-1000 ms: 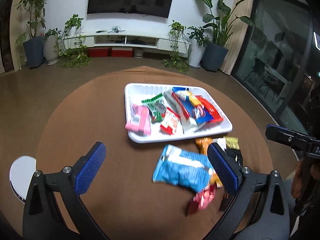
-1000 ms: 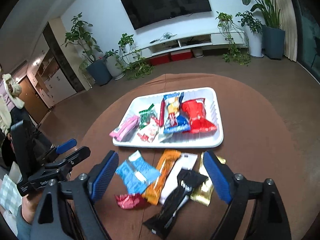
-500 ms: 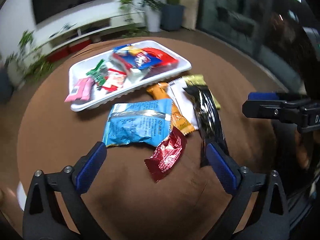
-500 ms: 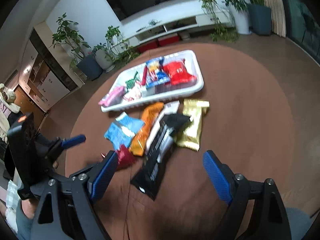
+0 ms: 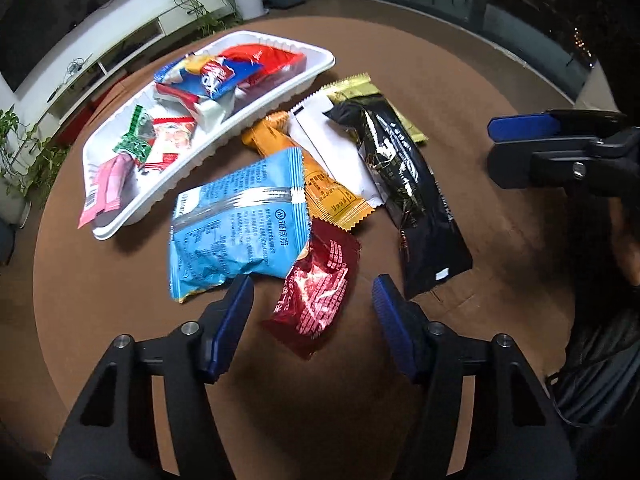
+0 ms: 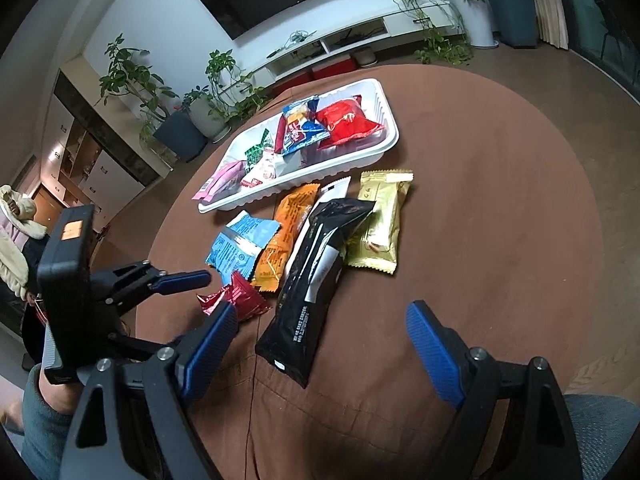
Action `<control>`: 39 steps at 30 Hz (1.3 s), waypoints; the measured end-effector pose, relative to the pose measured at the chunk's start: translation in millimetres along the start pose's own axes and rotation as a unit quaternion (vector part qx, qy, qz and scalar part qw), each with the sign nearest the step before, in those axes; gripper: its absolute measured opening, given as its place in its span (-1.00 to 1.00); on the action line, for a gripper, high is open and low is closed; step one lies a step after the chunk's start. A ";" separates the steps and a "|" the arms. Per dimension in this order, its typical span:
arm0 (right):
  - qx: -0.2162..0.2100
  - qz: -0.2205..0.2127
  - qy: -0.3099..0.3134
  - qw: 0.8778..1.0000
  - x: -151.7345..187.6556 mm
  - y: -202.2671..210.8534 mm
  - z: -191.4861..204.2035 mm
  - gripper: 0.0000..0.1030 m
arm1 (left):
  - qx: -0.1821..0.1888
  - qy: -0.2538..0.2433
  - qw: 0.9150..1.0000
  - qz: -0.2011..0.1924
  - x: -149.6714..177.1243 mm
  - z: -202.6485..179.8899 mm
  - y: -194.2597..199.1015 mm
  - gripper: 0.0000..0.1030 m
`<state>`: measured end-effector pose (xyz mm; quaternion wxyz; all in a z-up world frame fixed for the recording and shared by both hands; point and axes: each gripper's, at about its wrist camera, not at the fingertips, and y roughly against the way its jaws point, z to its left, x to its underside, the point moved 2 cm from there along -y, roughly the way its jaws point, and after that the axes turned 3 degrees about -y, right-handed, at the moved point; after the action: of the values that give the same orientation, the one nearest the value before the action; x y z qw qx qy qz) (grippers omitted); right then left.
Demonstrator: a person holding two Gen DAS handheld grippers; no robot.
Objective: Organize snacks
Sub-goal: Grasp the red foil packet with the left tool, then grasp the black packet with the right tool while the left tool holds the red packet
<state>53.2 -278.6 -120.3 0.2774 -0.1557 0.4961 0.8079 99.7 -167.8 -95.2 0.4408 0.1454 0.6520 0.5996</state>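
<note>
A white tray (image 5: 318, 72) (image 6: 390, 142) holds several snack packets. Loose on the brown table lie a blue packet (image 5: 236, 224) (image 6: 240, 246), an orange one (image 5: 316, 176) (image 6: 286, 236), a white one (image 5: 332, 148), a black one (image 5: 404, 184) (image 6: 316, 284), a gold one (image 5: 360, 90) (image 6: 380, 224) and a dark red one (image 5: 318, 296) (image 6: 236, 300). My left gripper (image 5: 312, 312) is open, its fingers on either side of the dark red packet's near end, just above it. My right gripper (image 6: 320, 344) is open and empty, near the black packet's near end.
The round table (image 6: 500, 200) has a brown cloth. My left gripper also shows in the right wrist view (image 6: 176, 280), and a right finger in the left wrist view (image 5: 528, 124). A TV, a white shelf and potted plants stand far behind. A person (image 6: 12, 232) stands at the far left.
My left gripper has swung down towards the loose packets, narrowed its opening, and now straddles the dark red packet. My right gripper has dropped closer to the black packet.
</note>
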 end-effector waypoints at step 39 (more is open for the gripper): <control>0.037 0.044 0.013 0.998 -1.3 -32.6 29.4 0.68 | 0.069 0.185 0.976 -0.093 36.4 28.6 14.4 -0.54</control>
<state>74.6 -241.4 -129.4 0.2410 -0.1340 0.5353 0.7984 95.4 -119.5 -93.6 0.3554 0.0008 0.7728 0.5258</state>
